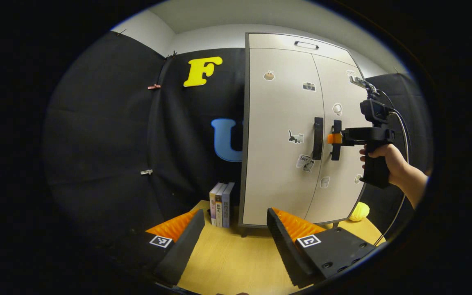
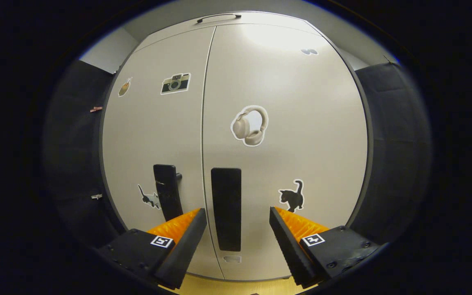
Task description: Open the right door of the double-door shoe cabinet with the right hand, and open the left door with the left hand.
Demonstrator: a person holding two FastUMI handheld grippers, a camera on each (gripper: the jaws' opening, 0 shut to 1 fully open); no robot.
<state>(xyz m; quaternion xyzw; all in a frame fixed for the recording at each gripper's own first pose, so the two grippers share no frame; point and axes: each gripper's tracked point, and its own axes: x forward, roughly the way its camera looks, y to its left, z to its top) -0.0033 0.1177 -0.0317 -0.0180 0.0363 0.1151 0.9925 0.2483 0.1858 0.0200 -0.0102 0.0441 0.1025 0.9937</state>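
Left claw: left claw [image 1: 234, 229] has its fingers spread wide with nothing between them, hanging low above the wooden tabletop [image 1: 236, 262], well apart from the cabinet.
Right claw: right claw [image 2: 236, 229] is also spread, its fingers to either side of the right door handle [image 2: 226, 209]; whether they touch it I cannot tell. In the left gripper view it [image 1: 336, 139] shows at that handle, with a hand [image 1: 383, 157] on its grip.
Tabletop items: a short row of upright books [image 1: 221, 205] stands just beside the cabinet's left flank; a yellow ribbed object [image 1: 359, 211] sits near its right foot.
Cabinet: the double-door shoe cabinet [image 1: 293, 123] stands on the tabletop on short feet, both doors appearing shut and flush, the seam between them narrow.
Right door: right door [image 2: 285, 139] carries headphone and black cat stickers; its handle is a dark vertical bar close to the seam.
Left door: left door [image 2: 158, 135] carries camera and cat stickers; the left door handle [image 2: 167, 196] stands just across the seam.
Handling: doors look like stiff, light panels with smooth faces that offer no purchase, so the handles are the only sensible hold. Pinch each bar across its width near mid-height and pull outward along the hinge arc.
Risk: a light cabinet may slide or tip if the pull is abrupt.
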